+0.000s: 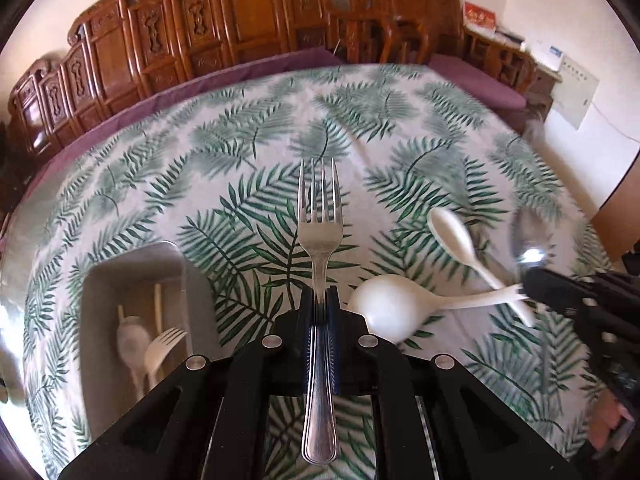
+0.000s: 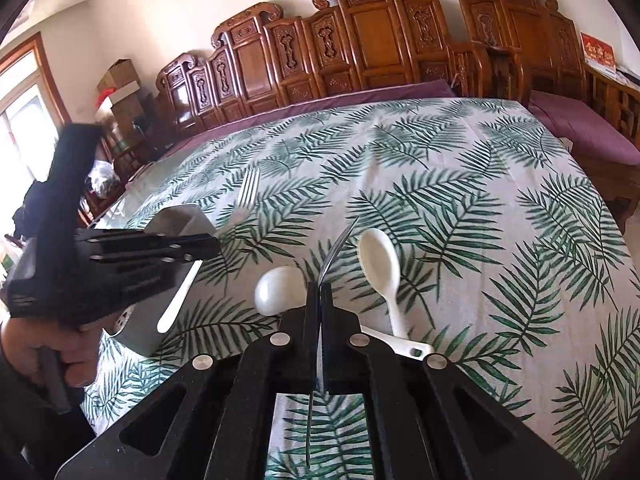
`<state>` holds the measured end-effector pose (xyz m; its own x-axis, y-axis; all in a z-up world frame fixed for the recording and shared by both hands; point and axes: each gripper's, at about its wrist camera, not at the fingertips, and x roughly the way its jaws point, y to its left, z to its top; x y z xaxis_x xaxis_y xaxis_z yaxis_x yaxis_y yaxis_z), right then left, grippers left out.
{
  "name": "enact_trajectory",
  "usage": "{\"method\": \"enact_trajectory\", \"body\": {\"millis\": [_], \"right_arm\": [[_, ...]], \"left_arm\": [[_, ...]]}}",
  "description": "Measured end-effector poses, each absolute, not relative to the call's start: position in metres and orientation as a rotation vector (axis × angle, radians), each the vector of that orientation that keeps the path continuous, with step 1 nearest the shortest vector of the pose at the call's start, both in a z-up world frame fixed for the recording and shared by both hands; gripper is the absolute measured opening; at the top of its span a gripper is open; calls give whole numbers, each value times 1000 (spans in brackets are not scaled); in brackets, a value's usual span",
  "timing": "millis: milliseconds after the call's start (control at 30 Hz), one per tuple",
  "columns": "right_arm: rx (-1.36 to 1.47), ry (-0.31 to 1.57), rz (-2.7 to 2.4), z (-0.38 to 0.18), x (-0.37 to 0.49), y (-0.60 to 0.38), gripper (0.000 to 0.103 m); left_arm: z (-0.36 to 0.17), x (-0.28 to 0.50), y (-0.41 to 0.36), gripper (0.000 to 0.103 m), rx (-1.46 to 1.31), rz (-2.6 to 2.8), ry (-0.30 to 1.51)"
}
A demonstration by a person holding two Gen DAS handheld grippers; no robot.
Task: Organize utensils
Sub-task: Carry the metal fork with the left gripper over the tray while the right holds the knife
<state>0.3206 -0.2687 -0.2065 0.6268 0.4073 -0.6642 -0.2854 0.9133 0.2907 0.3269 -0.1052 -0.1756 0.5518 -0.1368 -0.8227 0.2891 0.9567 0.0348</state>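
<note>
In the left wrist view my left gripper (image 1: 320, 300) is shut on the neck of a metal fork (image 1: 320, 236), whose tines point away over the table. To its right my right gripper (image 1: 530, 288) is shut on a metal spoon (image 1: 530, 240). The right wrist view shows that spoon (image 2: 338, 246) edge-on in the right gripper (image 2: 320, 292). There the left gripper (image 2: 214, 246) holds the fork (image 2: 248, 196) above a grey tray (image 2: 180, 218). Two white spoons lie crossed on the cloth, a large round one (image 1: 390, 304) (image 2: 276, 290) and a slimmer one (image 1: 452, 232) (image 2: 378, 260).
The grey tray (image 1: 132, 272) at the left holds a white plastic fork (image 1: 162, 348), a white spoon and chopsticks. A leaf-patterned cloth (image 1: 248, 152) covers the table. Carved wooden chairs (image 1: 240, 20) line the far side. A hand (image 2: 60, 356) grips the left gripper's handle.
</note>
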Motion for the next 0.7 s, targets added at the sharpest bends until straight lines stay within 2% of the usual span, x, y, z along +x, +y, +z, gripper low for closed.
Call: {"method": "enact_trajectory", "body": {"millis": [433,700], "right_arm": [[106,796,455,-199,306,-233,2],[91,766,498,-182,300,-206,2]], "left_arm": [[-124,292,-44,6,107,-252,838],[-131,285,1,6,34,-205,823]]}}
